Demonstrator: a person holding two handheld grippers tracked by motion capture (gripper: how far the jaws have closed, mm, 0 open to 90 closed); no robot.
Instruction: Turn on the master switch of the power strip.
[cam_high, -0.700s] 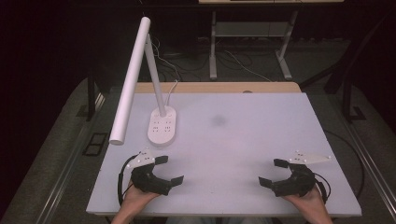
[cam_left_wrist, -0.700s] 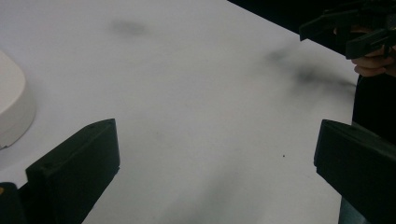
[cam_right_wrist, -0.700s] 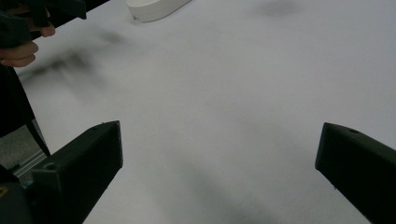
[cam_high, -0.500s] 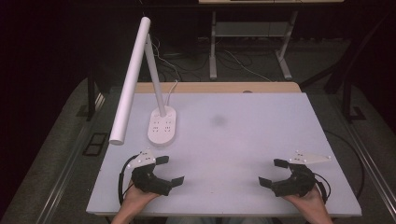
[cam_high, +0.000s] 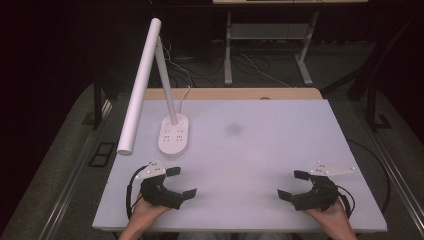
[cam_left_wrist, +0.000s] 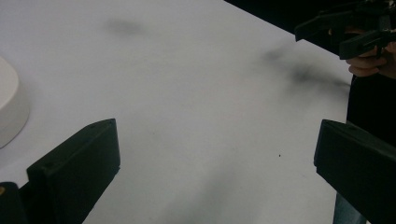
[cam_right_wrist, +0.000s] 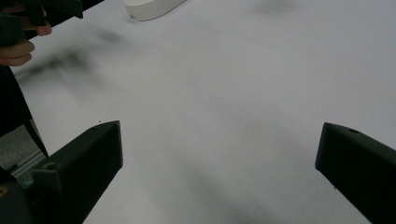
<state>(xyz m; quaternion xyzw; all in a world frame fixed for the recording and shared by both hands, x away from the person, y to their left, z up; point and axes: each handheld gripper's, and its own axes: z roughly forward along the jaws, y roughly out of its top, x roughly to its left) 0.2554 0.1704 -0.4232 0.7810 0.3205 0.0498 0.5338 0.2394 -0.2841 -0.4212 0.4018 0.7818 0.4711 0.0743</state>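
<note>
At far left on the table (cam_high: 260, 165), a white lamp (cam_high: 142, 80): long tube head leaning down to the left, thin stem, oval base (cam_high: 174, 134) with small sockets, white cord running off the back edge. Base standing upright, near the left gripper (cam_high: 181, 182) but apart from it, just behind it. Left gripper at the front left of the table, held in a hand (cam_high: 145, 210), jaws spread wide, nothing between them, pointing toward the right. In the left gripper view, a piece of the base (cam_left_wrist: 9, 109) at the left edge, bare table between the jaws. In the middle, a faint dark spot (cam_high: 234, 129) on the white top. At front right, right gripper (cam_high: 292, 185), also in a hand (cam_high: 332, 215), jaws wide apart and empty, pointing to the left, well apart from the lamp. In the right gripper view, base (cam_right_wrist: 152, 7) far off at the top.
</note>
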